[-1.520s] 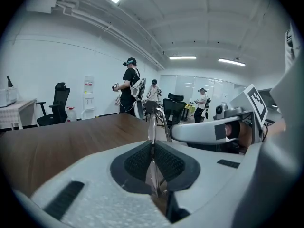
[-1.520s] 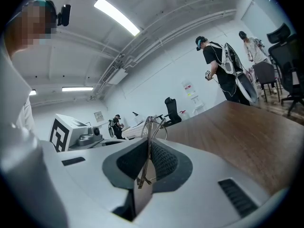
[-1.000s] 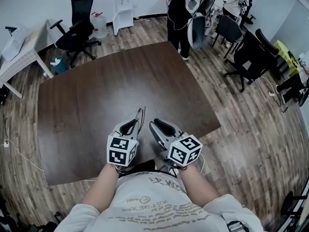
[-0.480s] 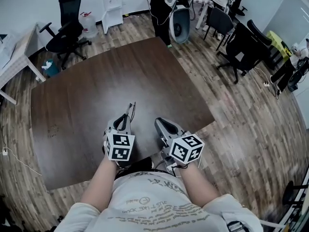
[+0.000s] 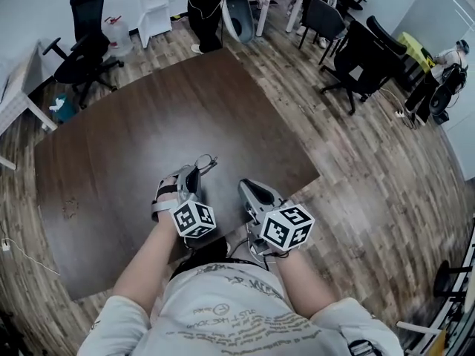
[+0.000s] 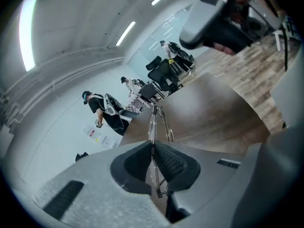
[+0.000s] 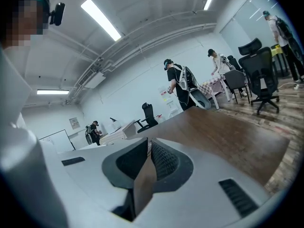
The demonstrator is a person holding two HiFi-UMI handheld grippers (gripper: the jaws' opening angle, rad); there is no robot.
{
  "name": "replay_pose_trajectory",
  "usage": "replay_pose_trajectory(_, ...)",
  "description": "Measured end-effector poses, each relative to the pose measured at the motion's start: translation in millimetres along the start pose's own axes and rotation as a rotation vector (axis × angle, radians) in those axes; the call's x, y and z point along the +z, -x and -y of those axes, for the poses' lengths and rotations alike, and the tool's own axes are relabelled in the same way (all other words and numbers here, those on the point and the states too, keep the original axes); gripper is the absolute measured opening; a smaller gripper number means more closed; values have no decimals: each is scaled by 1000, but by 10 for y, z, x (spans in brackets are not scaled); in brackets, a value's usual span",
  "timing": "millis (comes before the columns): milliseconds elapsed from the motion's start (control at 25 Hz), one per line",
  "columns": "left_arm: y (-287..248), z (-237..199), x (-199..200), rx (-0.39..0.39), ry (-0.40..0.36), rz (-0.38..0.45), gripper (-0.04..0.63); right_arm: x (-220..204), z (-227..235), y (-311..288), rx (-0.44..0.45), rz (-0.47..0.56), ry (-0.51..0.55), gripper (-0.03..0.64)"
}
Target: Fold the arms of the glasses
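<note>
Now, left gripper [image 5: 194, 171] tight on the glasses [image 6: 155, 121], right gripper [image 5: 246, 188] closed and empty

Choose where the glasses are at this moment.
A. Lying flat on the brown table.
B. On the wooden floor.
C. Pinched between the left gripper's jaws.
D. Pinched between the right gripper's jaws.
C: the left gripper view shows the glasses clamped in the jaws of the left gripper; the right gripper is shut on nothing.

Dark brown table [image 5: 148, 147] on wood-plank floor [image 5: 356, 191]; black office chair [image 5: 82, 39] near white wall [image 7: 135, 89]; more chairs [image 5: 364, 50] at far right; strip lights [image 7: 99, 19] lit on ceiling; people [image 5: 204, 6] standing at far end
</note>
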State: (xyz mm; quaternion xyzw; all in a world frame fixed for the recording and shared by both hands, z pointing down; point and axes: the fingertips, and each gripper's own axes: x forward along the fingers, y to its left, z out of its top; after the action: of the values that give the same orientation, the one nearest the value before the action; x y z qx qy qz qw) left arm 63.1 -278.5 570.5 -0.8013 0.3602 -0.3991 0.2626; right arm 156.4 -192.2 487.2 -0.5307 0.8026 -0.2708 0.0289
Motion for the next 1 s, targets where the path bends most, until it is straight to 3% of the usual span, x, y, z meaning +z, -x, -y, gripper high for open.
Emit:
replay_pose_trajectory(240,-344,290,27,24,-227,-11,34,-76,242,70,-56,-15,-2,35)
replay_pose_trajectory(640,-685,788,31,-70,-445,81,34,-127,507,146,-140,-22,-41,35)
replay_pose_trajectory(1000,-877,1083,47,-137,-523,90,34,-129,684,259,-189,-20,-58,35)
